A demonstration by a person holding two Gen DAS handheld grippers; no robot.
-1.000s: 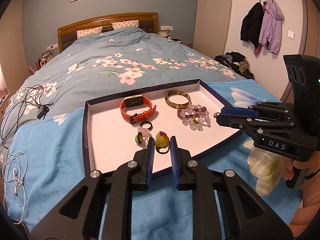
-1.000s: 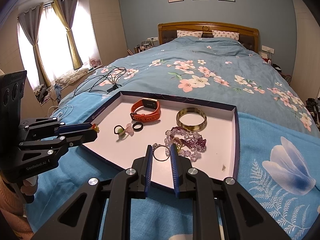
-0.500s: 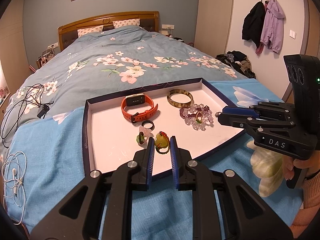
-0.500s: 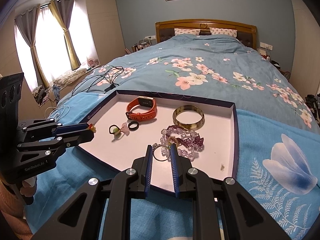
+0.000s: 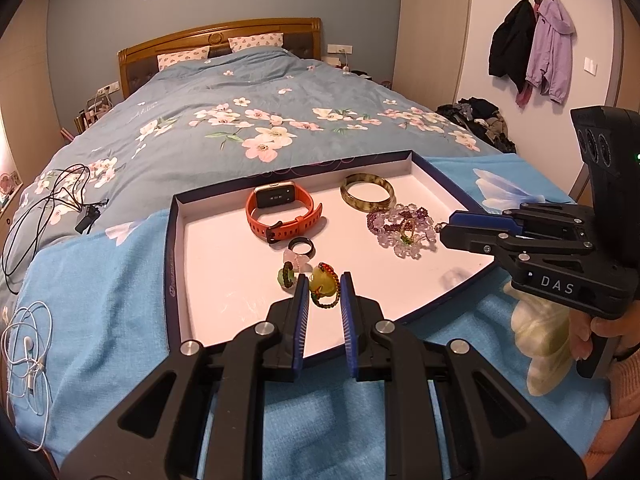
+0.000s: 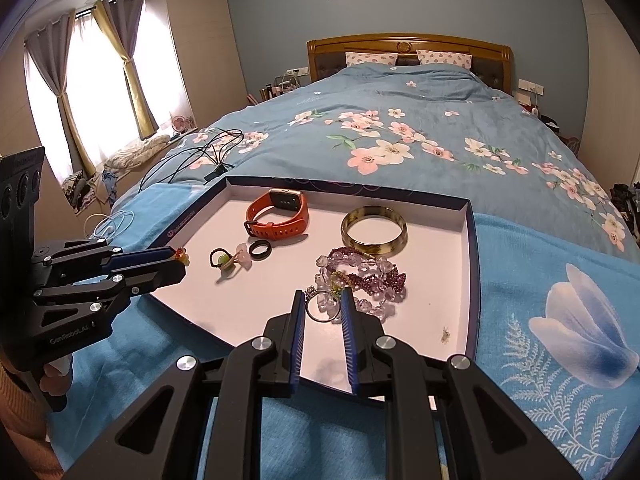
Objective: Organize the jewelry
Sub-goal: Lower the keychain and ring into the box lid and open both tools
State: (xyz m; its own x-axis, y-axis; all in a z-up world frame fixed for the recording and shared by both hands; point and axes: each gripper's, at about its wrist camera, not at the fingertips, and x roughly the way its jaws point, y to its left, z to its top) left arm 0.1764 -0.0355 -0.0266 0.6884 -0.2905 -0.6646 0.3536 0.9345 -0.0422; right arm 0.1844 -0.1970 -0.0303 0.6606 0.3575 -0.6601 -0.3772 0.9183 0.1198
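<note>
Broadly, a flower-print bed (image 5: 248, 120) carries a blue cloth (image 5: 100, 280), and on the cloth sits a shallow white tray (image 5: 224, 256) with the jewelry in it. Toward the back lie an orange watch (image 5: 282, 210) and a mottled bangle (image 5: 367, 197); in front of the bangle is a heap of purple beaded bracelets (image 5: 402, 229). Smaller pieces cluster nearer: a black ring (image 5: 302, 246) and a pink and green charm (image 5: 294, 268).

The left gripper (image 5: 324, 292) is narrowed around a jade pendant (image 5: 323, 285) on a red-green cord. The right gripper (image 6: 322, 306) likewise brackets a silver ring (image 6: 319, 309) at the heap's edge. Whether either piece is lifted or only straddled I cannot tell.

It looks like an early sorting step; next, each piece probably needs carrying to its own bare patch of tray, and the ring must come away from the beads without dragging them.
</note>
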